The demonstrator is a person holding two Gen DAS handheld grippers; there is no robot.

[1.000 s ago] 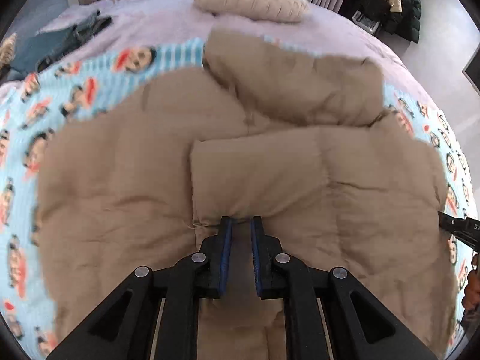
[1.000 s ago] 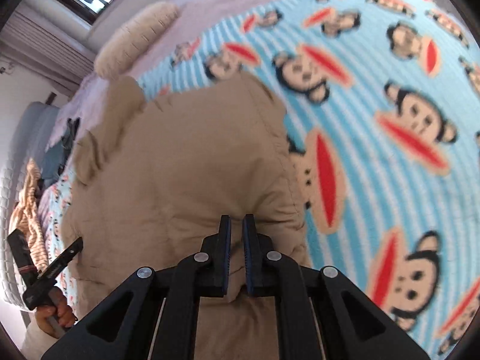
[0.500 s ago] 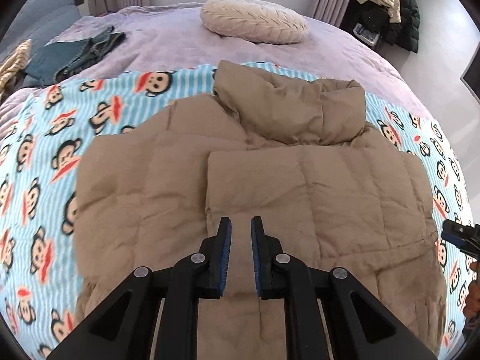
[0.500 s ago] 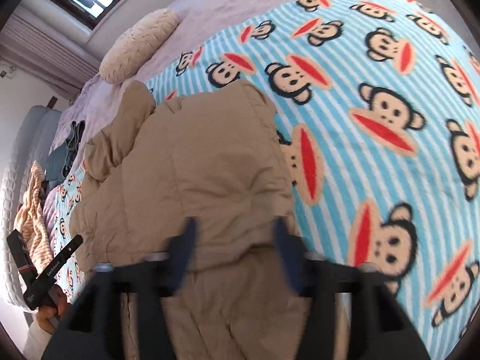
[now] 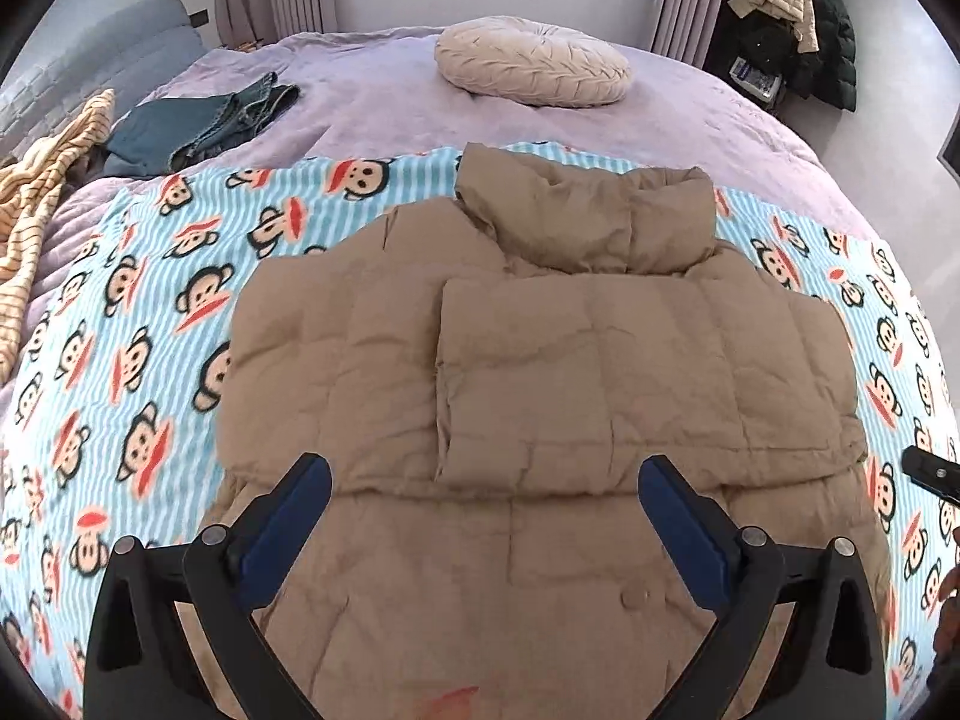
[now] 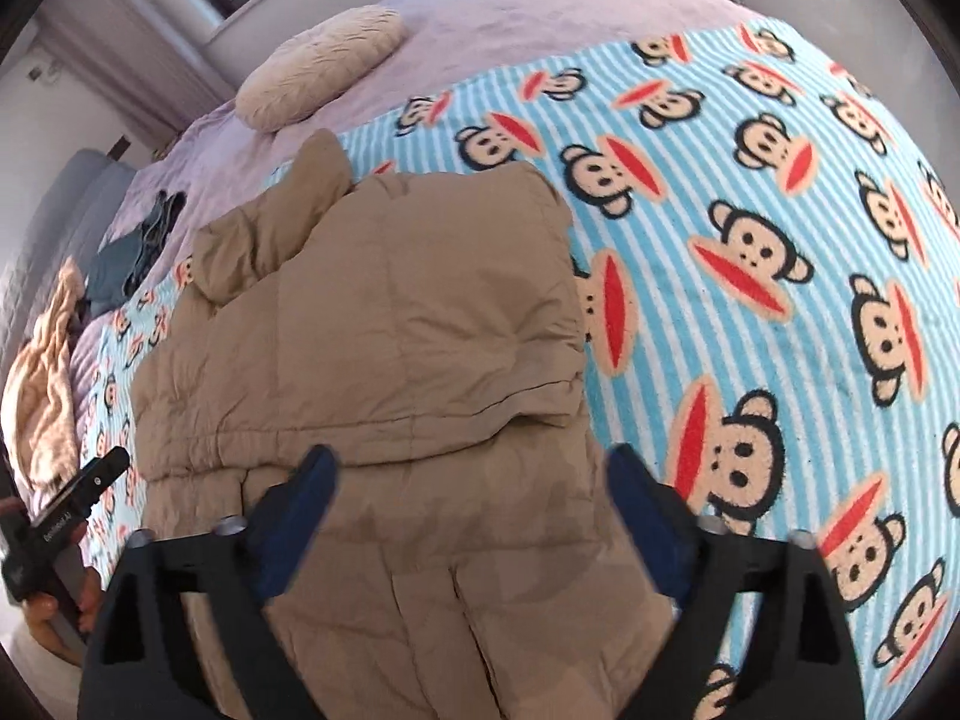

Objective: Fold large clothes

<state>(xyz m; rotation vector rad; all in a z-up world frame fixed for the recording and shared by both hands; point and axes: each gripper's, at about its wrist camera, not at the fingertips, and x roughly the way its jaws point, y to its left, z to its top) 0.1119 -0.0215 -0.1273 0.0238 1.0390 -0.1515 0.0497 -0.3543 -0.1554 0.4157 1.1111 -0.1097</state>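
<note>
A tan puffer jacket (image 5: 540,372) lies flat on the monkey-print blanket (image 5: 132,360), its collar at the far end and a sleeve folded across its front. My left gripper (image 5: 483,468) hovers above the jacket's lower half; its jaws are opening wide and nothing sits between the blue pads (image 5: 288,516). In the right wrist view the jacket (image 6: 372,324) fills the left half, and my right gripper (image 6: 471,459) hangs over its near right part, jaws likewise opening, with no cloth pinched.
A round cream cushion (image 5: 531,60) rests on the lilac bedcover (image 5: 690,120) beyond the blanket. Teal clothes (image 5: 198,126) and a striped yellow garment (image 5: 42,180) lie far left. Dark coats (image 5: 810,18) hang at the back right. A hand (image 6: 54,606) holds the other gripper at the left edge.
Both grippers have lifted up and away from the jacket, and their jaws went from shut to wide apart. The jacket's folded part stays lying where it was.
</note>
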